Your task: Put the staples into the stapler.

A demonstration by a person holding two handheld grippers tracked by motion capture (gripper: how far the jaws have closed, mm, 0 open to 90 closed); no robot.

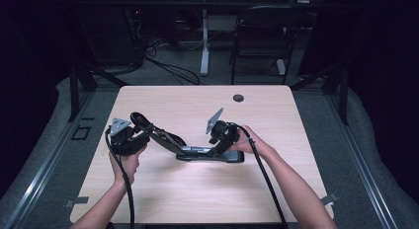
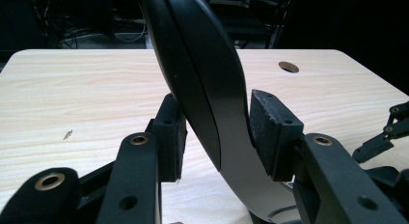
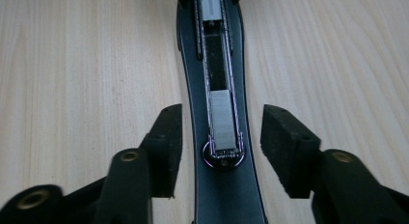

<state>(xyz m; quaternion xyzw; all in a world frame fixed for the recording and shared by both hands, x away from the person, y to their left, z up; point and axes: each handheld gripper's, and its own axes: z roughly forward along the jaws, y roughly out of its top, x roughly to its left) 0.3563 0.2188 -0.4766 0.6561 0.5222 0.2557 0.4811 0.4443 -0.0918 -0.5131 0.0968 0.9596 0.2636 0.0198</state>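
At desk centre, stapler lid [image 2: 207,89] is clamped by left gripper [image 1: 129,138]; right gripper [image 3: 222,151], jaws parted astride the staple channel [image 3: 223,122], should be steadied at 3 o'clock.

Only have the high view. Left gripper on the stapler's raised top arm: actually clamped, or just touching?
Observer: Clamped. In the left gripper view, the left gripper has both pads pressed against the top arm, one on each side.
Operator: Right gripper gripping the base?
Observer: No. The right gripper straddles the base with its jaws open. A strip of table shows between the base and the right-hand pad.
Operator: Staples loaded?
Observer: Yes. A staple strip lies in the open magazine, with a bare dark stretch behind it.
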